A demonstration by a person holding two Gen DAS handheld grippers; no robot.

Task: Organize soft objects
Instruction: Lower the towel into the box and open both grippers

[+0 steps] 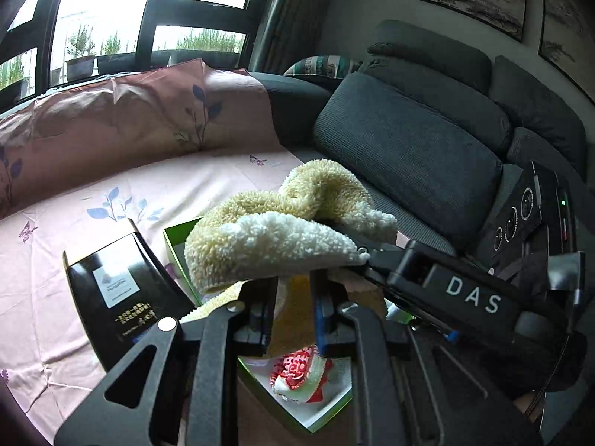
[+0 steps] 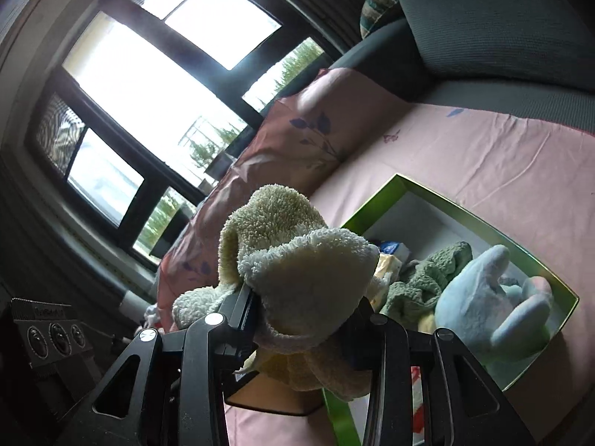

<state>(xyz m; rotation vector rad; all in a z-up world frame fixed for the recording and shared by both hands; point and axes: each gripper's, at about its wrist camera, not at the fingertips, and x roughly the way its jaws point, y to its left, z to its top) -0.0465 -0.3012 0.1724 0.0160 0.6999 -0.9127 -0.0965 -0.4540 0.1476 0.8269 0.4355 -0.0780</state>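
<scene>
Left gripper [image 1: 293, 319] fills the bottom of its view, fingers [image 1: 260, 319] clamped tight on a fold of the cream fleece towel [image 1: 275, 238]. Towel bunches up above the fingers and drapes across to the right gripper [image 2: 305, 319], which pinches the other end; its fingers [image 2: 241, 304] are partly apart but closed onto the fabric. So the towel hangs in the air between both grippers, above the boxes on the bed.

Containers:
- Green box [image 2: 405, 186], white inside, sits open on the pink sheet [image 2: 483, 141]. Holds a light blue plush toy [image 2: 483, 301], a green fleece cloth [image 2: 427, 275], plus small items at the back too hidden by the towel to identify.
- Left view shows a green-edged tray or lid [image 1: 327, 412] under the gripper with a red-and-white cloth item [image 1: 301, 371] in it. Cannot tell whether it is the same box.
- Black box [image 1: 119, 290] with a white label lies tilted just left of that green tray, touching or nearly touching it.

Pose: both grippers point down at a shallow angle towards the bed. Right gripper body, marked DAS, crosses the left view from the right, close beside the left one. Right view is strongly rolled, window [image 2: 148, 85] slanted.
</scene>
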